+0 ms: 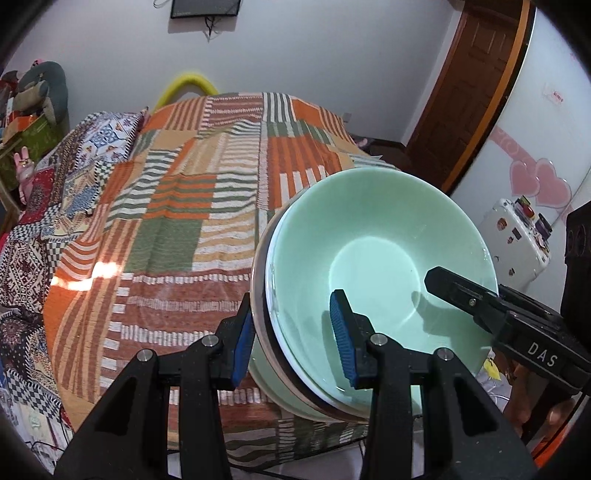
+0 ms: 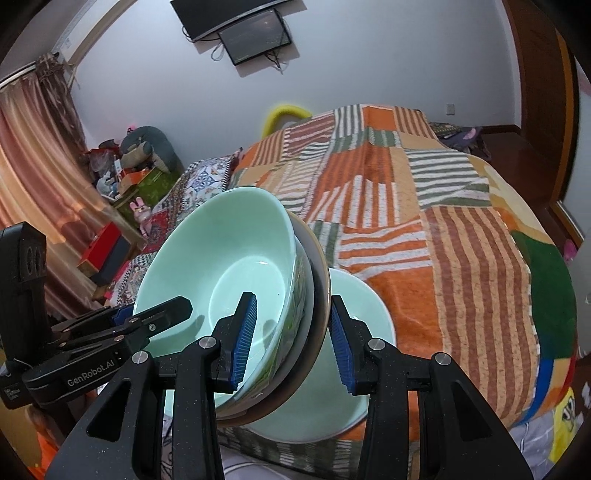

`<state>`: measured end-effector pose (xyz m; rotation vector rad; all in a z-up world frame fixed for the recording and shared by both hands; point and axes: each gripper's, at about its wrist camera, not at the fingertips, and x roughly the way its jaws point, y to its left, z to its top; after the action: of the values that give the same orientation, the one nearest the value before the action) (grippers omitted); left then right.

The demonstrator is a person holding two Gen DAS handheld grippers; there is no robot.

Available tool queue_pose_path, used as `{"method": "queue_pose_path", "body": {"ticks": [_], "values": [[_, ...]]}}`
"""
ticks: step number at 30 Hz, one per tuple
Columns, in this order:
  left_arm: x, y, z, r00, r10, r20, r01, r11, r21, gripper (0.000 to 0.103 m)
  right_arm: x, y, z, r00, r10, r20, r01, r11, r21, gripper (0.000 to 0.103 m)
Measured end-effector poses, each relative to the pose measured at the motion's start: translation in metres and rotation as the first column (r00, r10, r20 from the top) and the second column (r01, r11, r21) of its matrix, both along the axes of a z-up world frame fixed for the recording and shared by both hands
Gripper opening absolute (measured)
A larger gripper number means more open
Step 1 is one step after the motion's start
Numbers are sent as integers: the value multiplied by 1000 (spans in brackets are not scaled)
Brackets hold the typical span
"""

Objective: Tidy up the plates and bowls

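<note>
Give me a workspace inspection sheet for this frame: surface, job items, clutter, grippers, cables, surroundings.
Surface: patchwork blanket over a bed.
Job's things: stack of green bowls with a darker-rimmed dish nested between; pale green plate beneath it.
Clutter: nothing seen on the blanket near the stack.
Grippers: left gripper clamps one side of the stack's rim, right gripper the opposite side.
Cables: loose leads under the wall screen.
Surroundings: curtain, boxes and soft toys, wooden door.
</note>
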<state>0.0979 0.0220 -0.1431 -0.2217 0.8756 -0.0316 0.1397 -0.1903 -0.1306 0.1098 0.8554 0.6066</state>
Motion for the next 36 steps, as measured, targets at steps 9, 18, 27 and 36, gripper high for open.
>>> {"method": "queue_pose_path", "body": {"ticks": [9,18,27,36], "values": [[11,-9,-23,997,-22,-71,23,1000,4,40,6,-9,-19,998,-20,-58,19,1000,-12,36],[19,-4,-45,990,-22,-138,22,1000,-6,40,10,-7,-37,994,-16,-107,12,999,-31,36],[24,-5,-58,985,-34,-167,32,999,-17,40,14,-10,-43,992,-22,-125,17,999,-42,36],[27,-4,-62,985,-40,-169,37,999,-20,40,15,-9,-45,992,-12,-126,8,999,-32,38]]}}
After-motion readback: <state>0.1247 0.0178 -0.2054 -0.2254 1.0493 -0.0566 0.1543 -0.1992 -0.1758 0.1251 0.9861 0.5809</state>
